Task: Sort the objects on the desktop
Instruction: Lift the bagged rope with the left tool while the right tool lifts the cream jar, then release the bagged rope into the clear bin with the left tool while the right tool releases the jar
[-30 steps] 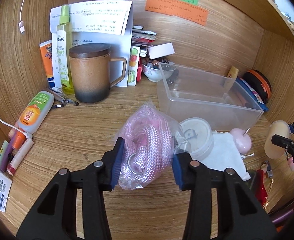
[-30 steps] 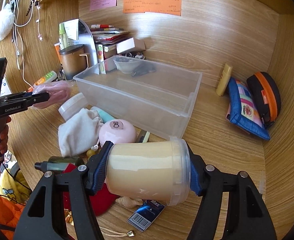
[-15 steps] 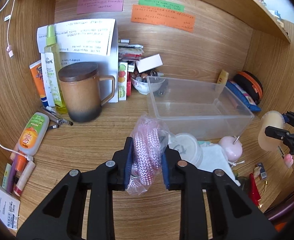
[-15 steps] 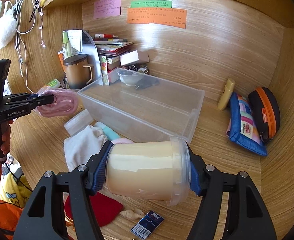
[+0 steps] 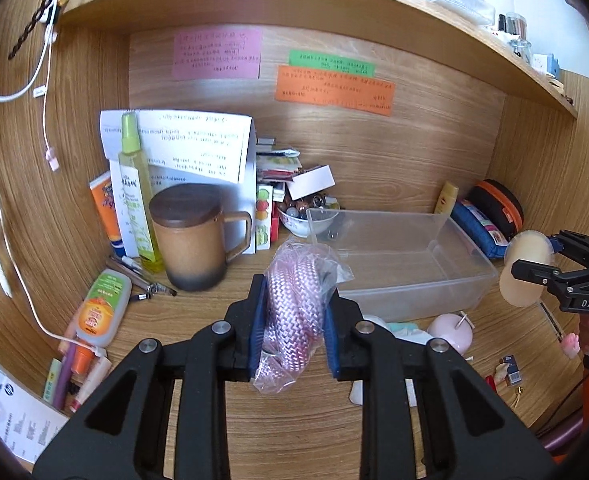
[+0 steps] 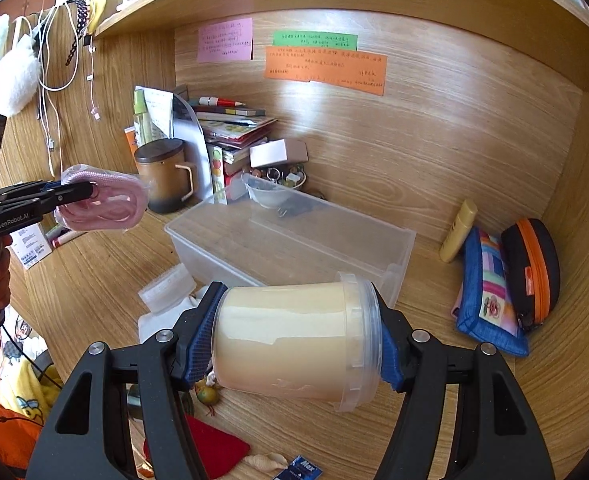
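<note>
My left gripper (image 5: pixel 292 320) clamps bagged pink rope (image 5: pixel 294 300), right gripper (image 6: pixel 294 344) clamps cream jar (image 6: pixel 294 340); both lifted for the clear bin (image 6: pixel 374 240), frame centre.

Three paper notes are stuck on the back wall above the clear plastic bin (image 6: pixel 290 240) — one pink note (image 6: pixel 225 40), one green note (image 6: pixel 314 40), one orange note (image 6: pixel 326 70). Left of the bin stands one brown lidded mug (image 6: pixel 164 176). Right of it lie two zip pouches — one blue pouch (image 6: pixel 490 300), one black-and-orange case (image 6: pixel 532 276) — and one yellow tube (image 6: pixel 458 230). Behind the bin sits one white bowl (image 5: pixel 302 220).
</note>
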The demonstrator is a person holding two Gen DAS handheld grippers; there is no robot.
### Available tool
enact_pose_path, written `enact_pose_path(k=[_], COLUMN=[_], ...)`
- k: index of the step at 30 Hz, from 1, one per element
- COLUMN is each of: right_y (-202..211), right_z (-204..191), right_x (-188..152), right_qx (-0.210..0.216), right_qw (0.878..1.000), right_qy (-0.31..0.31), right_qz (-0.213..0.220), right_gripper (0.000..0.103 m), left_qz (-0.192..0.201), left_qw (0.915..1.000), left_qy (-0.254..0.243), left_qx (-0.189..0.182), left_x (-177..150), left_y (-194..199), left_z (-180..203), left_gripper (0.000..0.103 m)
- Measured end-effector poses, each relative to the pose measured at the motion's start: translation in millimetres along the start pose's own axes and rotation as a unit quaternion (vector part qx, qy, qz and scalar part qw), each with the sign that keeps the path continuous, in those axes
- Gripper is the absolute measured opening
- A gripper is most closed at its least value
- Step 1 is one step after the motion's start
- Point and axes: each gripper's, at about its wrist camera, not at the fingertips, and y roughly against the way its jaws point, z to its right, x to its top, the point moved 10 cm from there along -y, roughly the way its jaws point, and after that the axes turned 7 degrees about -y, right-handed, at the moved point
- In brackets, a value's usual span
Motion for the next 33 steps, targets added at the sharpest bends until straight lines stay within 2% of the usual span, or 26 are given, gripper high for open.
enact_pose_path(k=[7, 17, 20, 33], right_y=[-8, -33, -43, -81], right_z=[-1, 14, 22, 42], right_x=[12, 27, 32, 49], right_qx=[0.001, 0.0, -0.004, -0.011], right_qw=[1.0, 1.0, 1.0, 0.999], right_qy=[0.009, -0.004, -0.007, -0.017], right_qz=[-0.004, -0.015, -0.019, -0.038], right_gripper=[0.063, 0.063, 0.063, 0.063], left_qz=[-0.015, -0.012, -0.016, -0.016], left_qw=[0.9997, 0.9978, 0.9967, 0.9947], left_qy=[-0.018, -0.049, -0.054, -0.065], left_qx=[-0.012, -0.043, -0.058, -0.078], left_x=[14, 44, 50, 74], left_y=[-10, -33, -45, -81], left_z=[7, 28, 36, 52], left_gripper=[0.025, 0.025, 0.025, 0.025])
